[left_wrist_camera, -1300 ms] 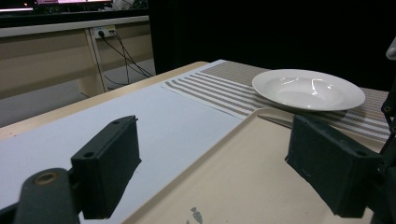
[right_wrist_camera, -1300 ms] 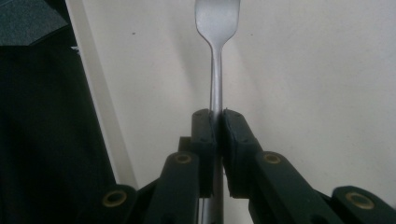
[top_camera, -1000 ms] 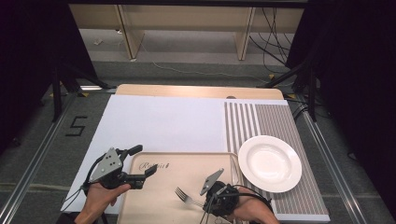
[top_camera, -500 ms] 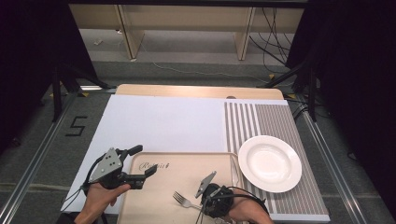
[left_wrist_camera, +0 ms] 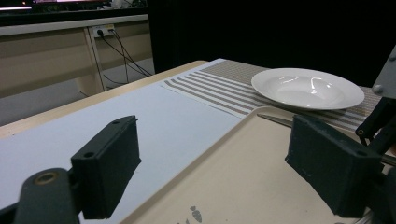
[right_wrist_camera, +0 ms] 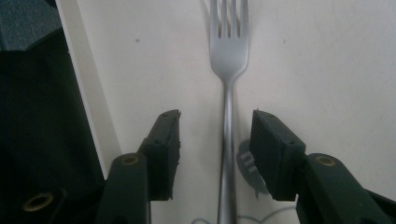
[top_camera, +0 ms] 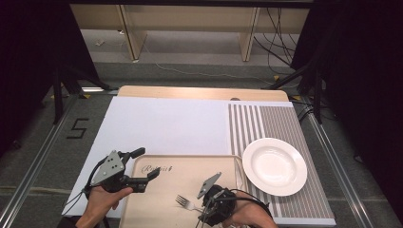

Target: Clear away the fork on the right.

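So we have barely begun: the fork (right_wrist_camera: 227, 93) lies flat on the tray (top_camera: 157, 190) near its front edge, between the right gripper (right_wrist_camera: 215, 126) jaws (apart, not gripping). Our left gripper (left_wrist_camera: 224, 158) waits wide at the tray's left; the plate (top_camera: 274, 166) is bare.

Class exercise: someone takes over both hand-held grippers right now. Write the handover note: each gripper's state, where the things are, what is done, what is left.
Right hand-held gripper: open, jaws either side of the fork handle, not yet closed on it.
Left hand-held gripper: open, holding nothing, over the left edge of the tray.
Fork lies flat on the tray, tines toward the tray's left side. White plate sits on the striped mat, right of the tray.
Done: right gripper lined up.
Left: probably close on the handle and lift.
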Motion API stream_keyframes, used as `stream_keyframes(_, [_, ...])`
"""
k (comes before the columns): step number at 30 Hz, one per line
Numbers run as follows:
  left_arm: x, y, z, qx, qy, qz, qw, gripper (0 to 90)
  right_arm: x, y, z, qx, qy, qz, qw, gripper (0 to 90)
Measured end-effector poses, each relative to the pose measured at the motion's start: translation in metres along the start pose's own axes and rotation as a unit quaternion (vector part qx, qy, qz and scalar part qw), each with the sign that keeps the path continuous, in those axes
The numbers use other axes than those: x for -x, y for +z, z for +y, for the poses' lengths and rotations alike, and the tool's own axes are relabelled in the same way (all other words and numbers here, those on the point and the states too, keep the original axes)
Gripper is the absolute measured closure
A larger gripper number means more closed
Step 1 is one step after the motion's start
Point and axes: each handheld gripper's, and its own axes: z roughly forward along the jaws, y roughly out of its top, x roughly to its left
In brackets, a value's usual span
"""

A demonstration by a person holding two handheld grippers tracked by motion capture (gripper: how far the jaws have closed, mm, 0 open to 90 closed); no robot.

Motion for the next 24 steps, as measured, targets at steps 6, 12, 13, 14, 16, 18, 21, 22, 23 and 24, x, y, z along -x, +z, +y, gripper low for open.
stream_keyframes(6, [0.0, 0.0, 0.0, 0.0, 0.0, 0.001, 1.0, 16.3, -0.009, 0.002, 0.005, 0.016, -0.03, -0.012, 0.9993, 67.4])
stream_keyframes(12, [0.0, 0.0, 0.0, -0.001, 0.001, 0.001, 1.0, 16.3, -0.014, 0.009, 0.007, 0.01, -0.043, -0.036, 0.9983, 81.3])
stream_keyframes(13, [0.0, 0.0, 0.0, -0.001, 0.001, 0.001, 1.0, 16.3, -0.015, 0.01, 0.007, 0.009, -0.045, -0.041, 0.9981, 82.8])
stream_keyframes(14, [0.0, 0.0, 0.0, -0.001, 0.001, 0.001, 1.0, 16.3, -0.015, 0.012, 0.007, 0.007, -0.046, -0.043, 0.998, 84.1])
stream_keyframes(16, [-0.001, 0.0, 0.0, -0.002, 0.001, 0.002, 1.0, 16.3, -0.015, 0.013, 0.008, 0.005, -0.047, -0.049, 0.9977, 87.1])
stream_keyframes(18, [-0.001, 0.0, 0.0, -0.002, 0.001, 0.002, 1.0, 16.3, -0.016, 0.015, 0.008, -0.001, -0.05, -0.057, 0.9971, 89.0])
stream_keyframes(21, [0.0, 0.0, 0.0, -0.001, 0.001, 0.001, 1.0, 16.3, -0.016, 0.016, 0.009, -0.004, -0.049, -0.064, 0.9967, 89.3])
stream_keyframes(22, [0.0, 0.0, 0.0, -0.001, 0.001, 0.001, 1.0, 16.3, -0.016, 0.017, 0.009, -0.006, -0.05, -0.067, 0.9965, 89.8])
stream_keyframes(23, [0.0, 0.0, 0.0, -0.001, 0.001, 0.001, 1.0, 16.3, -0.016, 0.017, 0.009, -0.01, -0.049, -0.072, 0.9962, 90.0])
stream_keyframes(24, [0.0, 0.0, 0.0, -0.001, 0.001, 0.001, 1.0, 16.3, -0.015, 0.017, 0.009, -0.012, -0.048, -0.072, 0.9962, 90.0])
